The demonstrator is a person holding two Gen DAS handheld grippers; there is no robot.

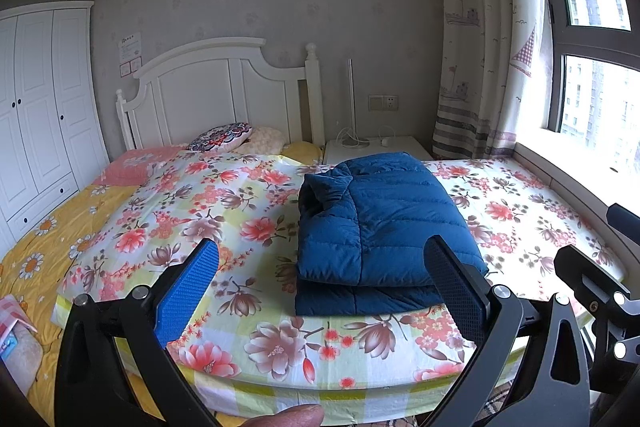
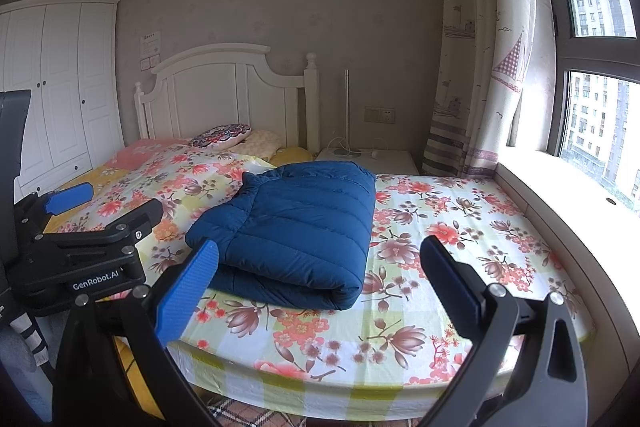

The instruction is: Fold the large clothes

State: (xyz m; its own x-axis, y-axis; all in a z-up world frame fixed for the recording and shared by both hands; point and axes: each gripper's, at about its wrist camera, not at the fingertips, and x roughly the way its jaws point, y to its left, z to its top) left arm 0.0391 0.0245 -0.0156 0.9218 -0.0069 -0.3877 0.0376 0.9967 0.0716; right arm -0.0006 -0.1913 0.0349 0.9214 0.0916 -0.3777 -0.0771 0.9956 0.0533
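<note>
A dark blue quilted jacket (image 1: pixel 376 227) lies folded into a compact rectangle on the floral bed sheet (image 1: pixel 224 211); it also shows in the right wrist view (image 2: pixel 296 227). My left gripper (image 1: pixel 324 267) is open and empty, held above the bed's near edge just in front of the jacket. My right gripper (image 2: pixel 320 267) is open and empty, held above the near edge to the jacket's right. The left gripper's body shows at the left of the right wrist view (image 2: pixel 80 247). Neither gripper touches the jacket.
A white headboard (image 1: pixel 216 87) and pillows (image 1: pixel 224 137) stand at the far end. A white nightstand (image 1: pixel 372 147) with a lamp sits beside the bed. A wardrobe (image 1: pixel 40 99) is at left. Curtain (image 1: pixel 480 47) and window sill (image 2: pixel 560 187) run along the right.
</note>
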